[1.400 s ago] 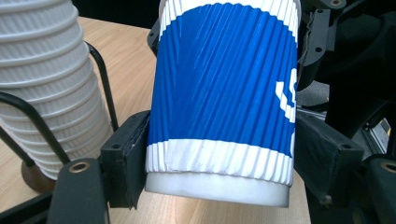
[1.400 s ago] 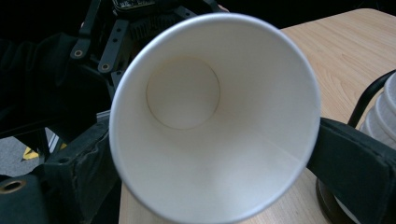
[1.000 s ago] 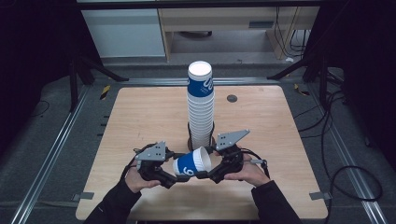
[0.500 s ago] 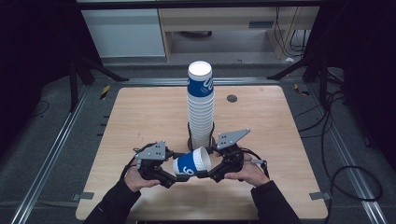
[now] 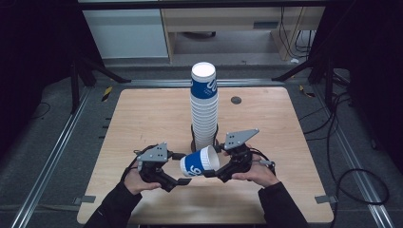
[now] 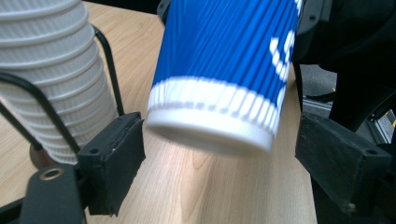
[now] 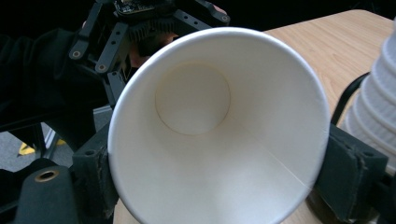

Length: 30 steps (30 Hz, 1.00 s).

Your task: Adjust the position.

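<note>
The left gripper [image 5: 177, 183] has just been opening its jaws, which now stand wide, clear of the blue cup [image 5: 199, 163] between them. That cup lies sideways above the desk [image 5: 142, 114], before the cup stack [image 5: 204, 111]. The right gripper [image 5: 219, 175] clamps its rim.

Blue ribbed cup [image 5: 198, 163], white rim, seemingly white lettering
</note>
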Each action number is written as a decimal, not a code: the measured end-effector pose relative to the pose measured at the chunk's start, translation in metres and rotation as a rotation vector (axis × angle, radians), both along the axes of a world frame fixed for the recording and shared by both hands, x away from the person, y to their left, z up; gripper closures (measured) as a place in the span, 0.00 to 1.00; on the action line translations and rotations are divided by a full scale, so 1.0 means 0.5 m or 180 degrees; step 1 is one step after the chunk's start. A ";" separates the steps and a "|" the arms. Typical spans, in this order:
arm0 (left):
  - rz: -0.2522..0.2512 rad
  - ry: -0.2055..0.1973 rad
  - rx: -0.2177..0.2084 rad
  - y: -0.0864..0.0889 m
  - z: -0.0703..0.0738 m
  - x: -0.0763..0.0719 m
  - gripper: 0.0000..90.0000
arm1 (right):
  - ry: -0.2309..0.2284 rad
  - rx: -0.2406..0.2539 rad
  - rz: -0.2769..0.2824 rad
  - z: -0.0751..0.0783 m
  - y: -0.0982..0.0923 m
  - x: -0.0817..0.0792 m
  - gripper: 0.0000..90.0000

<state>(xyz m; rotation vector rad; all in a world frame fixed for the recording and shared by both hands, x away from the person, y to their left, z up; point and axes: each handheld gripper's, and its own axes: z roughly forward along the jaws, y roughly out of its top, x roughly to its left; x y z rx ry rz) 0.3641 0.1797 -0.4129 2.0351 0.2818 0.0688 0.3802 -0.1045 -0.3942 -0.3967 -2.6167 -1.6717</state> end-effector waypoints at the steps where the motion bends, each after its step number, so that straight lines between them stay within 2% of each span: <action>1: 0.0047 0.0000 0.0049 0.004 -0.001 0.003 0.16 | -0.0026 -0.0068 -0.0017 0.007 -0.003 0.002 0.17; 4: 0.0072 -0.0002 0.0103 0.006 -0.003 0.005 0.15 | -0.0063 -0.0154 -0.0024 0.016 -0.004 0.004 0.17; 7: 0.0101 -0.0008 0.0183 0.005 -0.006 0.007 0.15 | -0.0118 -0.0265 0.0004 0.037 -0.003 0.007 0.17; 10: 0.0107 0.0004 0.0260 0.003 -0.010 0.008 0.15 | -0.0129 -0.0314 0.0019 0.046 0.000 0.009 0.17; 11: 0.0135 -0.0006 0.0309 0.001 -0.013 0.009 0.14 | -0.0131 -0.0397 0.0031 0.050 0.004 0.011 0.17; 16: 0.0135 0.0009 0.0364 -0.001 -0.017 0.011 0.14 | -0.0119 -0.0528 0.0069 0.052 0.016 0.016 0.17; 19: 0.0140 0.0006 0.0422 -0.004 -0.020 0.011 0.14 | -0.0111 -0.0666 0.0122 0.051 0.032 0.019 0.17; 23: 0.0124 -0.0004 0.0466 -0.007 -0.022 0.010 0.14 | -0.0092 -0.0752 0.0176 0.049 0.047 0.019 0.17; 25: 0.0111 -0.0006 0.0497 -0.009 -0.024 0.010 0.15 | -0.0093 -0.0870 0.0232 0.046 0.063 0.019 0.17; 26: 0.0111 -0.0006 0.0497 -0.009 -0.024 0.010 0.15 | -0.0093 -0.0870 0.0232 0.046 0.063 0.019 0.17; 30: 0.0089 -0.0005 0.0559 -0.013 -0.027 0.010 0.15 | -0.0096 -0.1036 0.0292 0.037 0.084 0.020 0.17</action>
